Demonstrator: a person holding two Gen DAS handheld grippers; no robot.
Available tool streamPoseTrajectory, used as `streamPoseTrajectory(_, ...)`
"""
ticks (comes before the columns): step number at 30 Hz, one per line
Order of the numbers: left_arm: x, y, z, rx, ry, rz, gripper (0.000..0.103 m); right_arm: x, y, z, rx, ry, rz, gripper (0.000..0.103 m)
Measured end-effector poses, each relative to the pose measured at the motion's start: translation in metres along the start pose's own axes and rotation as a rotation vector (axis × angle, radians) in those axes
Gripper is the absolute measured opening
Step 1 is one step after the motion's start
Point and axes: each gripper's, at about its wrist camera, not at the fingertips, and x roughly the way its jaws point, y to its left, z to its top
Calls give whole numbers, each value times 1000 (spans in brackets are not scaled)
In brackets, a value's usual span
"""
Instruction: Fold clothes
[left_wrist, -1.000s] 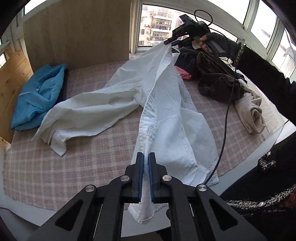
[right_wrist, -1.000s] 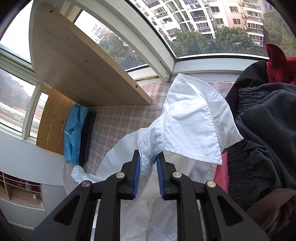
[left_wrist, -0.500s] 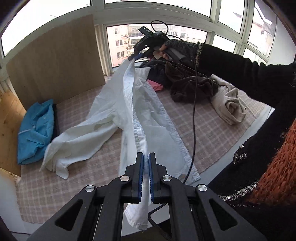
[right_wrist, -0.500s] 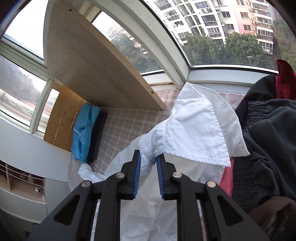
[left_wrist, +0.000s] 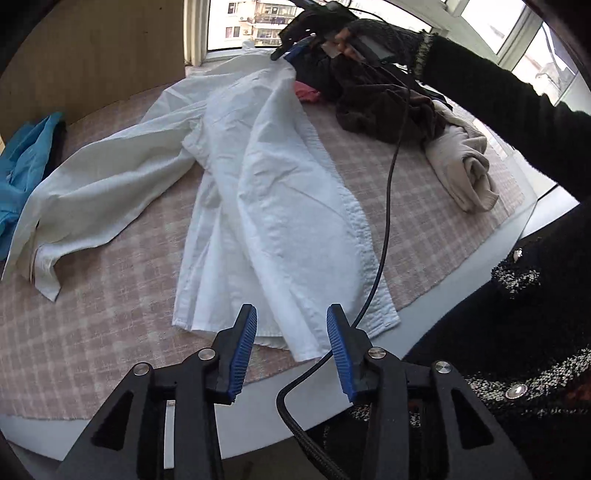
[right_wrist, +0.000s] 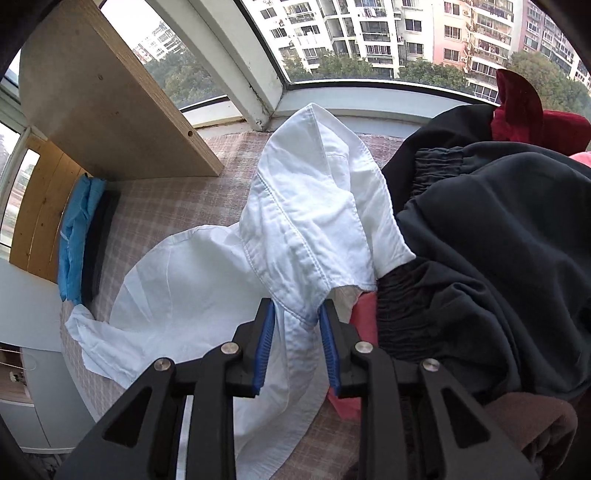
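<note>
While the left gripper (left_wrist: 291, 350) hangs with its blue ribbed pads spread wide and nothing between them, the left wrist view shows the white cotton button-up shirt (left_wrist: 273, 206) spread lengthwise across the pink checked cloth table cover (left_wrist: 92, 332). Its hem lies at the near edge just beyond the open pads, its collar at the far end, and one long sleeve (left_wrist: 96, 192) trails off to the left toward a crumpled blue garment (left_wrist: 26, 162). At the far end the right gripper (left_wrist: 291, 48), held by a gloved hand, pinches the collar area. To the right lie a dark brown garment (left_wrist: 384, 110) and a rolled beige garment (left_wrist: 461, 166); a black cable (left_wrist: 384, 229) hangs across the shirt's right edge.

In the right wrist view, the right gripper's (right_wrist: 297, 328) pads are closed on a bunched fold of the shirt's collar (right_wrist: 314, 221), which stands up in front of them. A black elastic-waisted garment (right_wrist: 480, 240) and a dark red one (right_wrist: 524, 118) crowd in on the right, touching the collar.

The step in hand looks like laying the shirt flat before folding. To do it well, the collar should be set down straight, clear of the dark pile, and the cable kept off the fabric. The left gripper would best take the hem corner or the stray sleeve next, pulling wrinkles out gently.
</note>
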Motion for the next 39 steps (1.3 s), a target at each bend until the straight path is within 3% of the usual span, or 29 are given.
streamPoseTrajectory(3,12,22,-8,-45,23,-30,41,-27,15,-27,-21,-13,-22,31)
streamPoseTrajectory(5,12,25,-12,-65,19,-63,41,-48,21,-58,-40,-14,34,34)
streamPoseTrajectory(7,8,25,-16,-79,13,-88,41,-63,33,-99,-71,11,102,50)
streamPoseTrajectory(8,1,20,-19,-60,2,-82,41,-67,41,-123,-90,33,136,50)
streamPoseTrajectory(12,-32,21,-30,0,-33,-43,42,-50,72,-230,-99,168,230,50)
streamPoseTrajectory(16,-35,44,-27,48,-7,5,42,-22,97,-294,-17,211,339,51)
streamPoseTrajectory(20,-28,66,-15,96,1,-27,42,-7,114,-324,27,200,274,50)
streamPoseTrajectory(24,-20,74,-4,191,9,-63,42,-11,120,-335,91,128,321,50)
streamPoseTrajectory(26,-16,77,1,234,9,-85,42,-17,122,-337,129,104,374,39)
streamPoseTrajectory(28,-9,81,5,271,11,-104,42,-24,125,-335,153,72,391,4)
streamPoseTrajectory(31,4,85,8,319,23,-119,42,-38,128,-331,186,30,391,4)
streamPoseTrajectory(36,19,92,3,367,57,-116,42,-83,100,-343,268,-42,283,3)
streamPoseTrajectory(38,18,91,0,380,59,-140,42,-98,72,-354,329,-48,149,3)
streamPoseTrajectory(39,17,90,-1,388,57,-151,42,-101,60,-358,347,-39,41,4)
